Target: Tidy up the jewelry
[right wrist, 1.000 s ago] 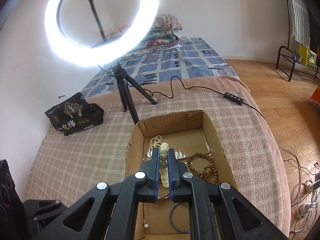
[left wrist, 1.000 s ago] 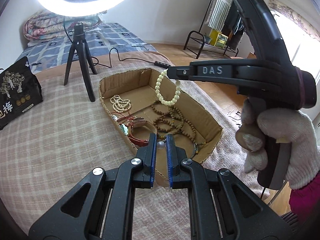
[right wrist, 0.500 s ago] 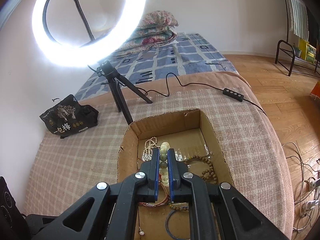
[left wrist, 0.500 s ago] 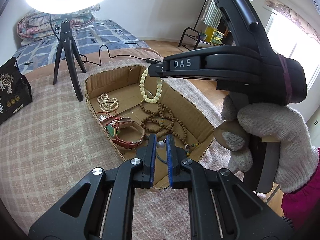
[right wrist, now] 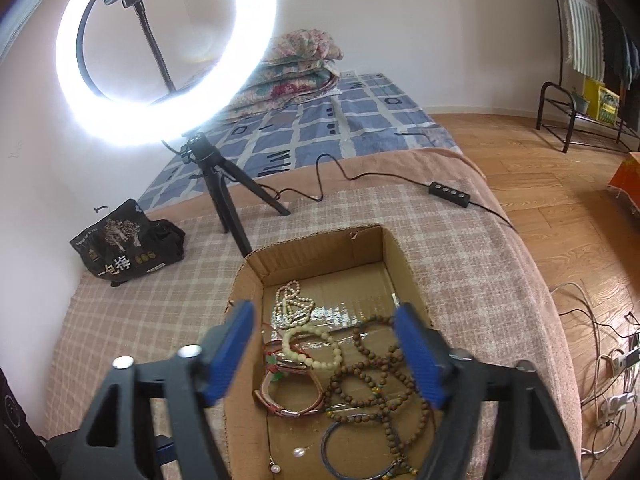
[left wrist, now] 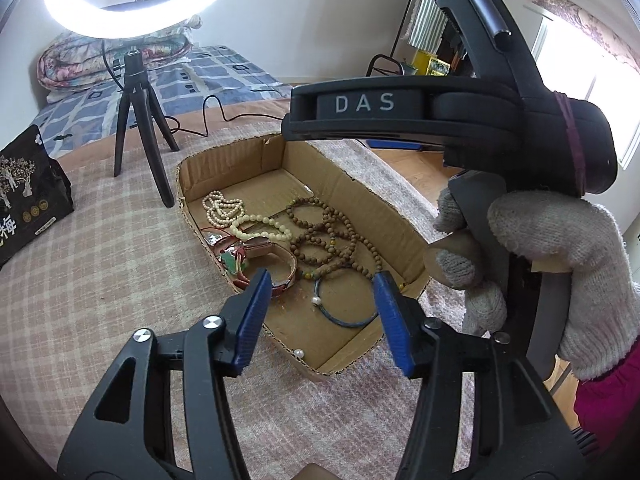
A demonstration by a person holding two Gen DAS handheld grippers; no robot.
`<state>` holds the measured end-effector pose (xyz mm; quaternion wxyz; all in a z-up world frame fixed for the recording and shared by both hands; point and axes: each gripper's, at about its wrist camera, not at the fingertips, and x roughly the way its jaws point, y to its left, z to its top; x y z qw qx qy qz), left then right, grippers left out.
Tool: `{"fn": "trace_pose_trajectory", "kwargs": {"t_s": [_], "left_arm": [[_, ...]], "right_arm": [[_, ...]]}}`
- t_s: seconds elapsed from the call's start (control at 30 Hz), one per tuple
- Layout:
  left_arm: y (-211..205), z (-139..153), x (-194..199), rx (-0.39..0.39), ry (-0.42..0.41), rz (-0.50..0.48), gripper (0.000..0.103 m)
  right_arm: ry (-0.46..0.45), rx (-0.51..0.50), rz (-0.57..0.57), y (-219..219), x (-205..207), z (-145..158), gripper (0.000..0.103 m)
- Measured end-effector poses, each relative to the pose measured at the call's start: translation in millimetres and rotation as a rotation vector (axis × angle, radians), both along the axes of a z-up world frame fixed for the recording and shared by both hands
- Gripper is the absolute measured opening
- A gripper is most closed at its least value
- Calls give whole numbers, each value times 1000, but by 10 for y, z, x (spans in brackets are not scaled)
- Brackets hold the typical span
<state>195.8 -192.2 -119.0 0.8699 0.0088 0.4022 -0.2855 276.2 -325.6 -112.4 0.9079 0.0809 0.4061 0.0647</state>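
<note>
Box of jewelry: I am hovering both grippers, jaws just opened wide and empty; cream bracelet is lying flat below, nearer the right gripper.

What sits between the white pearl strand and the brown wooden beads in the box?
The cream bead bracelet lies between the pearl strand and wooden beads; clearest in the right wrist view.

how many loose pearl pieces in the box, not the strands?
2 seen loose: a small white pearl drop on the cardboard box floor, another near the box's near-left wall. More may hide under the beads.
</note>
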Motion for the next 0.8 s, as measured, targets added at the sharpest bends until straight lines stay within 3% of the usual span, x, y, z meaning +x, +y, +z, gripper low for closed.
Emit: {"fn": "trace_pose_trajectory", "kwargs": {"t_s": [0.13, 0.2, 0.8], "left_arm": [[24, 19, -31, 10, -9, 6, 62], [46, 34, -55, 17, -16, 8, 63], [426, 354, -401, 24, -75, 62, 63]], "right_arm": [[7, -10, -23, -15, -13, 24, 98], [2, -23, -27, -12, -36, 39, 100], [-48, -71, -38, 10, -536, 378, 102]]}}
